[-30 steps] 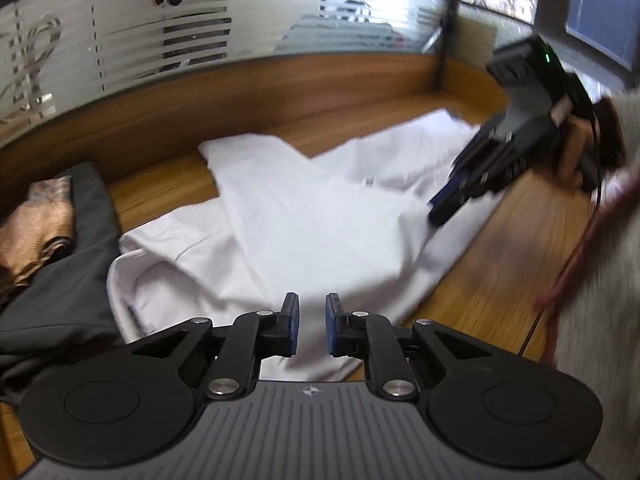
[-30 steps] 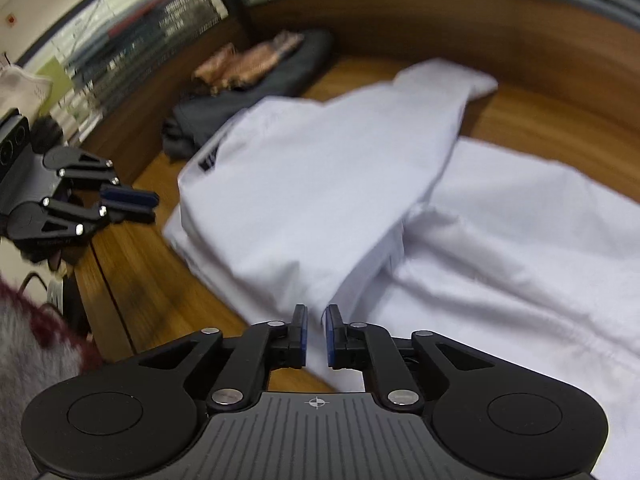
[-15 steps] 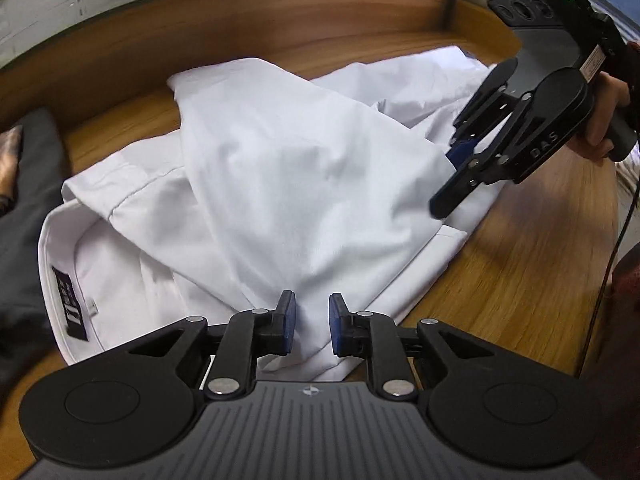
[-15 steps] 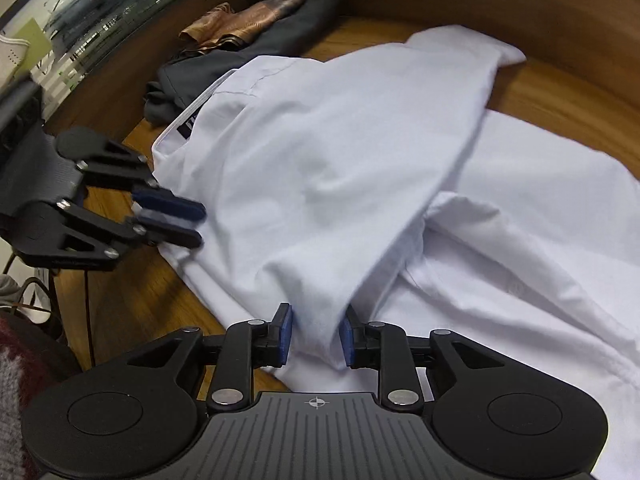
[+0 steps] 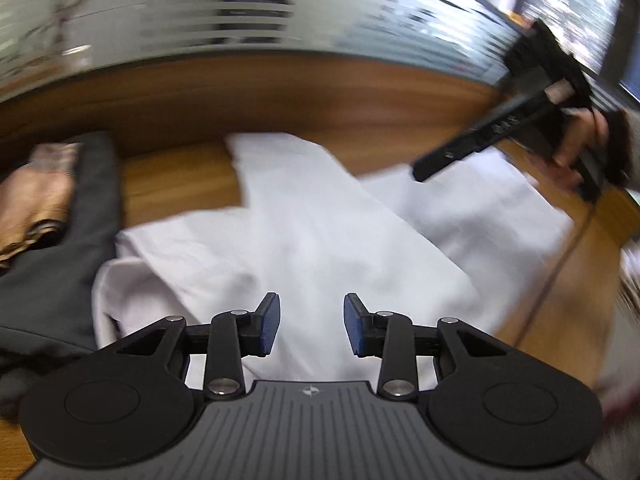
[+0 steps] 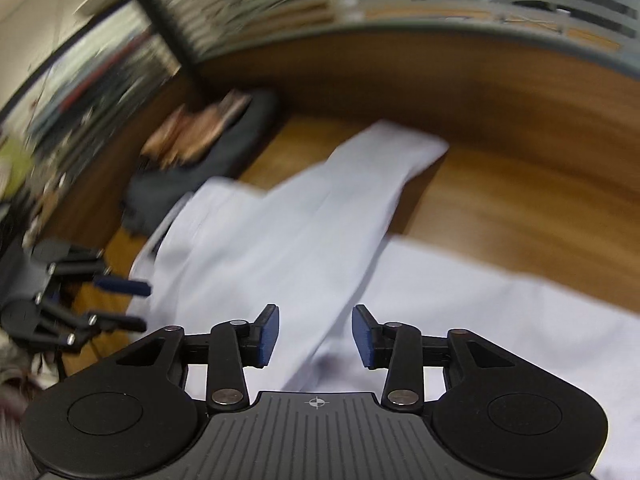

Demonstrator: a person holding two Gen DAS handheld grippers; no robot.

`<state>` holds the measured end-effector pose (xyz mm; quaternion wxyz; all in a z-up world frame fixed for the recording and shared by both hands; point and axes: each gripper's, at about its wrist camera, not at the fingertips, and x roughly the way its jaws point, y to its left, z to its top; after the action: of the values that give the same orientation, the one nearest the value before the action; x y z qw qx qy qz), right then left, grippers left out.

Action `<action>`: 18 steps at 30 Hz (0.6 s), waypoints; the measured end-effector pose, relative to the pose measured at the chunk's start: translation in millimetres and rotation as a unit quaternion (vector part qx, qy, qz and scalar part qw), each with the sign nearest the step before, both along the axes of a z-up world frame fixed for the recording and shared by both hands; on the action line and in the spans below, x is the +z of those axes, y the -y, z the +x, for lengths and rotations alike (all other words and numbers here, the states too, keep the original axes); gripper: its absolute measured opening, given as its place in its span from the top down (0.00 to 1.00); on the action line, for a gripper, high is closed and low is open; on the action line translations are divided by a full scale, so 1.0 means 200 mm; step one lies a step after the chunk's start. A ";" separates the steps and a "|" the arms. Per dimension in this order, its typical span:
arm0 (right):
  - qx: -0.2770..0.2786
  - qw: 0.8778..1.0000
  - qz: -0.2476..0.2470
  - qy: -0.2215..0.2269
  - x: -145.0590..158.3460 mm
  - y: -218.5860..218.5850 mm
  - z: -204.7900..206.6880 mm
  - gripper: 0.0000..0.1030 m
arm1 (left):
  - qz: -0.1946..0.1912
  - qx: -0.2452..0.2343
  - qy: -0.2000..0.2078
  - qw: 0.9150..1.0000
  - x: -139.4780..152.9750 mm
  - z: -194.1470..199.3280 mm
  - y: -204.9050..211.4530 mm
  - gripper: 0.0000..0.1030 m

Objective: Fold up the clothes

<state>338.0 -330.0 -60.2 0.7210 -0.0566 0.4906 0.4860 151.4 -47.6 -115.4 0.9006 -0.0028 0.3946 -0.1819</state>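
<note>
A white shirt point(image 5: 320, 240) lies spread over the middle of the wooden table point(image 5: 176, 176), partly folded: one long panel is laid diagonally over the rest, its narrow end reaching toward the table's far edge, where a wooden back panel point(image 6: 460, 80) rises. The lower part of the shirt stretches off toward the table's right side, and a rumpled edge bunches up at the near left. Both views are smeared with motion blur, so seams and buttons can't be made out. The left gripper point(image 5: 311, 328) hangs above the near part of the shirt with its blue-padded fingers point(image 5: 269, 328) spread apart and nothing between them; whether they brush the cloth I can't tell. The right gripper point(image 6: 316, 334) is likewise spread wide and empty above the cloth, close to where the folded panel crosses the lower layer; from the left wrist view it shows as a dark shape held in a person's hand point(image 5: 576, 148) over the far right of the shirt. Toward the table's far left corner sits a dark grey garment point(image 5: 52, 272) with a brownish patterned cloth point(image 5: 36, 196) on top of it, just beside the shirt's edge. Behind the back panel runs frosted striped glass point(image 5: 240, 12).
</note>
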 end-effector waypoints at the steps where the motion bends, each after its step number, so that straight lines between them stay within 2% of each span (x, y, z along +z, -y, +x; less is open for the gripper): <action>1: -0.009 1.000 0.006 -0.008 -0.02 -0.02 0.06 0.56 | -0.003 0.016 -0.003 1.000 -0.01 0.04 -0.02 0.62; 7: -0.059 0.996 0.031 -0.063 -0.17 -0.14 0.35 0.52 | -0.044 0.059 -0.028 0.997 -0.07 0.28 -0.07 0.62; 12: -0.078 0.989 0.043 -0.116 -0.34 -0.23 0.47 0.55 | -0.085 0.062 -0.048 0.993 -0.10 0.38 -0.06 0.62; 13: -0.074 0.989 0.045 -0.120 -0.35 -0.24 0.48 0.57 | -0.089 0.064 -0.053 0.993 -0.11 0.39 -0.06 0.63; 14: -0.070 0.989 0.048 -0.124 -0.37 -0.25 0.49 0.58 | -0.093 0.065 -0.057 0.992 -0.12 0.40 -0.06 0.71; 15: -0.068 0.988 0.050 -0.128 -0.37 -0.26 0.49 0.68 | -0.095 0.067 -0.059 0.991 -0.13 0.40 -0.06 0.94; 16: -0.065 0.988 0.053 -0.131 -0.38 -0.27 0.49 0.86 | -0.097 0.067 -0.059 0.991 -0.13 0.39 -0.06 1.00; 18: -0.053 0.989 0.068 -0.124 -0.34 -0.29 0.47 0.96 | -0.105 0.070 -0.044 0.991 -0.10 0.35 -0.07 1.00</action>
<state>432.2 -272.8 -128.5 0.6817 0.0796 0.5439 0.4828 221.6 -34.5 -135.9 0.8878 -0.1333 0.4111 -0.1584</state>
